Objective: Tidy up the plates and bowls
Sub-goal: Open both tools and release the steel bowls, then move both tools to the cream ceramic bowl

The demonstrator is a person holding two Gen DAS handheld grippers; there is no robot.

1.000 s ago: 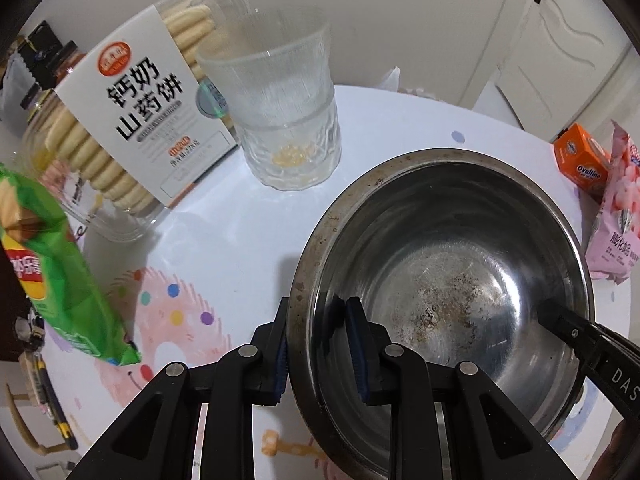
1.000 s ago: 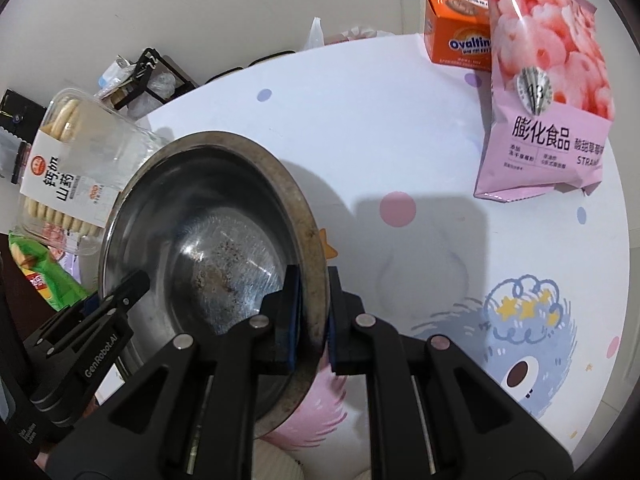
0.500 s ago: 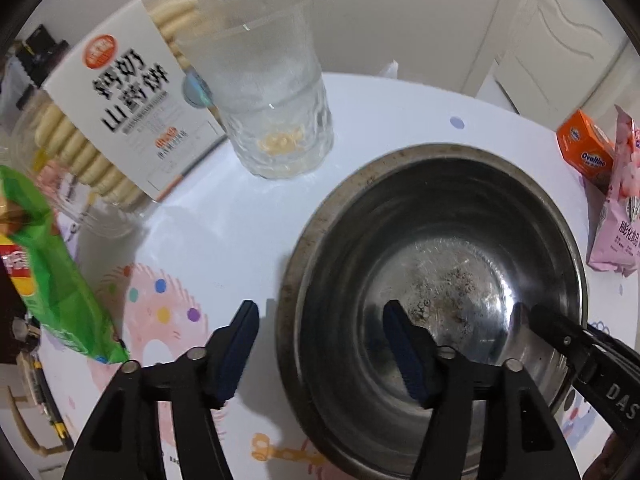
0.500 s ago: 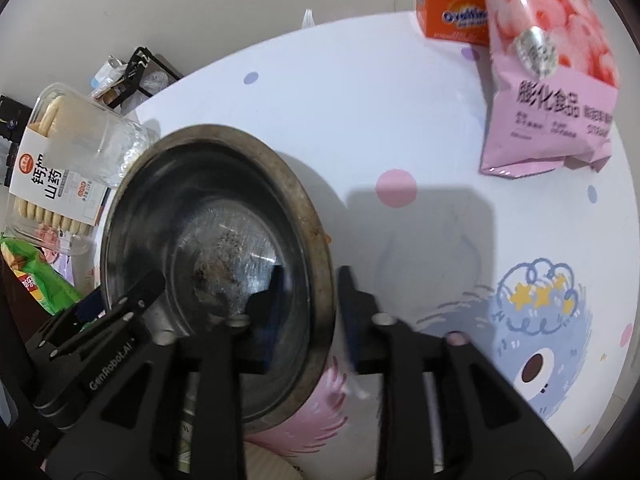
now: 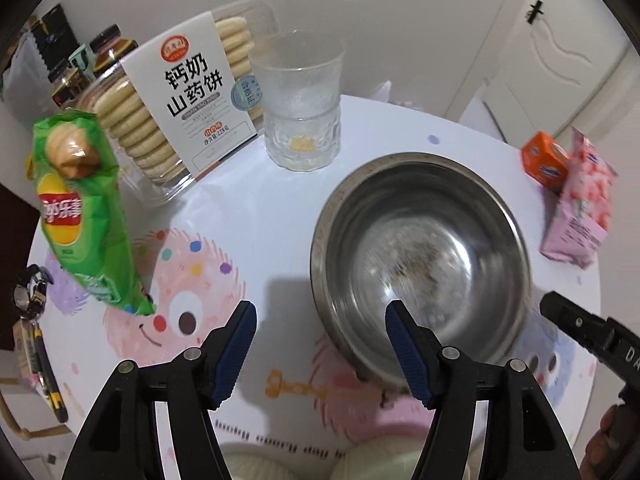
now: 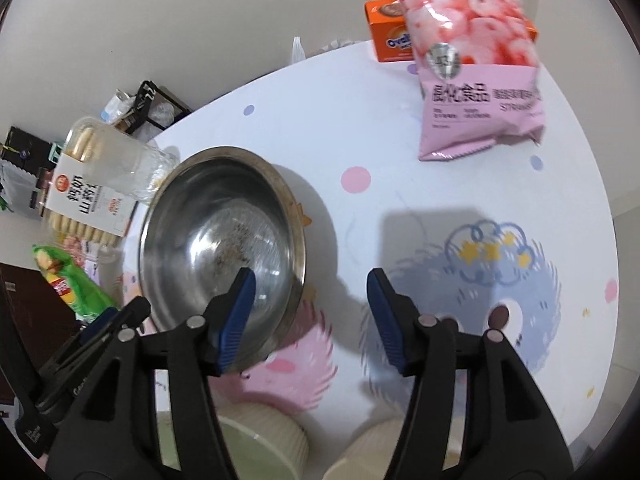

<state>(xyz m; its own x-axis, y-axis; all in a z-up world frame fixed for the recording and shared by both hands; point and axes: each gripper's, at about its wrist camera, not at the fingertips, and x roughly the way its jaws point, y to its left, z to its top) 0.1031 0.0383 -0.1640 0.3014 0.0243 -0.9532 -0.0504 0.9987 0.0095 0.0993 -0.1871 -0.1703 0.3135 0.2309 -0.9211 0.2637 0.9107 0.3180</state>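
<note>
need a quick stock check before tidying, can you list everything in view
steel bowl: 1, silver, middle of table, empty
glass cup: 1, clear, behind bowl
biscuit box: 1, clear with white label, far left
chip bag: 1, green, left edge
snack bag: 1, pink, far right
orange box: 1, behind snack bag
pale bowls: 2, cream, near edge, partly hidden
table: 1, white, cartoon print
left gripper: black, blue pads, open
right gripper: same, open
</note>
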